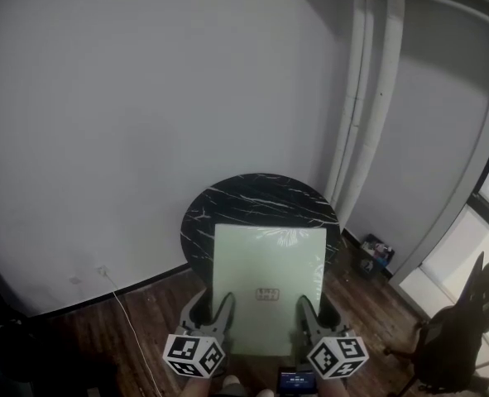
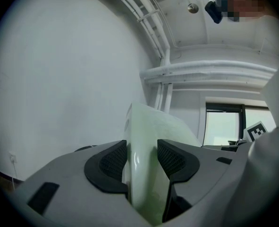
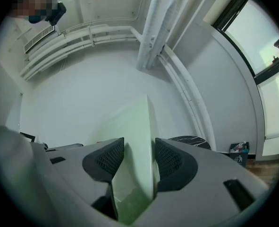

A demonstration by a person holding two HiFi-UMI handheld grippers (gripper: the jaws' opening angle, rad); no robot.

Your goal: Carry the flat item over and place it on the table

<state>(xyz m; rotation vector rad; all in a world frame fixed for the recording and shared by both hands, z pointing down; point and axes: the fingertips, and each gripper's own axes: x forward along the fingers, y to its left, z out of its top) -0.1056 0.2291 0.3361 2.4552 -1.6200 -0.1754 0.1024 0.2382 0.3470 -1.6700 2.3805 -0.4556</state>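
1. While the flat item (image 1: 269,284), a pale green board, hangs by its near edge, both pairs of fingers are clamped on it. The left gripper (image 2: 141,161) pinches the near-left corner and the right gripper (image 3: 138,157) the near-right, with the board sandwiched between the dark pads in each gripper view.
2. Its far half overlaps the round black surface (image 1: 252,193) in the head view. Whether it touches the top I cannot tell, though it looks held just above.
3. To finish well, I would level both grippers together and lower the far edge onto the top first. The near edge can then ease down so the board neither slaps nor skids.
4. Centre it: the board looks nearly as wide as the round top, so its corners will sit close to the rim. Letting go with too much overhang on the near side risks tipping.
5. Room is tight beyond, where the wall (image 1: 145,98) and white pipes (image 1: 368,98) stand close behind the surface. The wooden floor (image 1: 145,329) gives room on either side, and a dark chair (image 1: 463,329) stands well apart at the right.
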